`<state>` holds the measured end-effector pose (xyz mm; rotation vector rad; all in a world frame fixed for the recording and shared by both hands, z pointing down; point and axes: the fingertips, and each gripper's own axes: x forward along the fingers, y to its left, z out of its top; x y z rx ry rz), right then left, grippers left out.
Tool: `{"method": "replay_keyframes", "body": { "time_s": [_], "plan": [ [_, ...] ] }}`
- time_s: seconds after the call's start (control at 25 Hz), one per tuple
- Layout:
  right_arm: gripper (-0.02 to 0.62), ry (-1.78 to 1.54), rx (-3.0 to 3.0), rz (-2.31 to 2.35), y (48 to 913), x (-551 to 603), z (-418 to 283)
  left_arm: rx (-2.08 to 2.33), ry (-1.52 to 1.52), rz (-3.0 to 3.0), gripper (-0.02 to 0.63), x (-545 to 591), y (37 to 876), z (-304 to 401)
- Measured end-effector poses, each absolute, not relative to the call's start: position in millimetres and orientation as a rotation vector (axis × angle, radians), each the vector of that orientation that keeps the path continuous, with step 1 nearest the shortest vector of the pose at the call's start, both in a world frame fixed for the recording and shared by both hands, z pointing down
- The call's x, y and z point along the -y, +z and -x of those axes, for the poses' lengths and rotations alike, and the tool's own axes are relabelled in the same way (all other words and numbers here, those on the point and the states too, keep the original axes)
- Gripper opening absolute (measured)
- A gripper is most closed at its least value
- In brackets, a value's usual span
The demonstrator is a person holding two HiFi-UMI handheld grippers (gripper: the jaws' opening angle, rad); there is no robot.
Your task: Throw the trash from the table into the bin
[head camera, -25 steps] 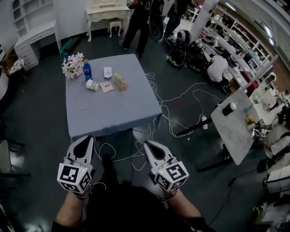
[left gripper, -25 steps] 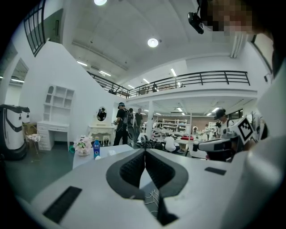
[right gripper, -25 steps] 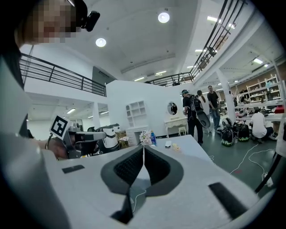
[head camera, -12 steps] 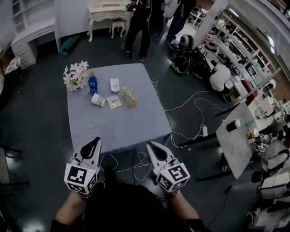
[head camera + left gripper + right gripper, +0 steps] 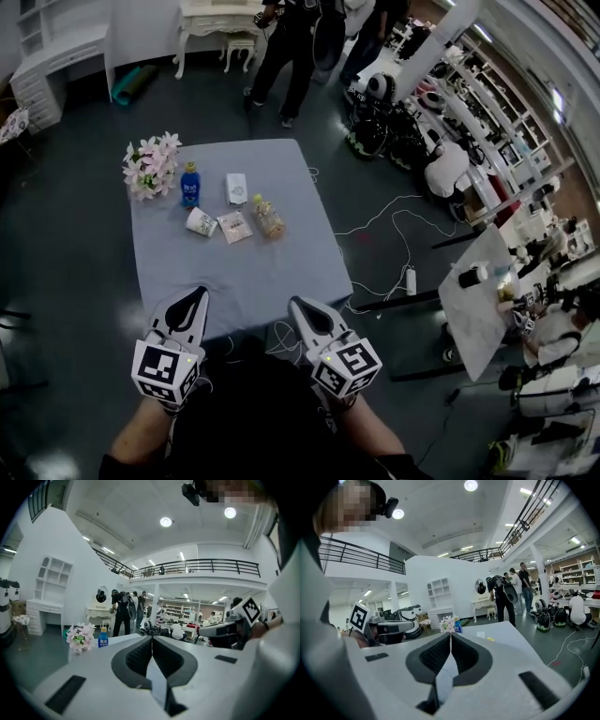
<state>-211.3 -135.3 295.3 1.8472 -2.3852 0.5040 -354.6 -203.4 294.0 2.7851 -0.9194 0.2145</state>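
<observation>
Tipped paper cup point(image 5: 200, 221), flat wrapper point(image 5: 234, 226) and lying plastic bottle point(image 5: 270, 219) sit in a row on the table point(image 5: 281, 272).

The left hand-held gripper point(image 5: 151, 637) has its jaws pressed together, with nothing between them. Past their tips lies the pale top of the desk point(image 5: 126, 638). By the desk's left edge stands a bunch of pink and white flowers point(image 5: 80, 637), with a blue bottle point(image 5: 103, 638) just beside it on the right. Beyond the far edge, people point(image 5: 123, 612) stand near a white dressing table point(image 5: 97, 614). The right hand-held gripper point(image 5: 203, 631) reaches in from the right, its marker cube point(image 5: 251, 610) showing.
</observation>
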Motion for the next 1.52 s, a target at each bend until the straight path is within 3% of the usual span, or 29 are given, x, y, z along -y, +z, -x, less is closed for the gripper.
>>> {"method": "replay_keyframes", "body": {
  "time_s": [0.76, 1.52],
  "plan": [
    [0.006, 0.618, 2.392, -1.563, 368.1, 250.3, 100.9, 1.17, 0.202, -2.642, 0.015, 305.1, 312.8, 288.4],
    [0.006, 0.82, 2.198, -1.431, 449.7, 338.9, 92.5, 1.02, 0.295, -2.609, 0.015, 340.8, 357.5, 262.0]
  ]
}}
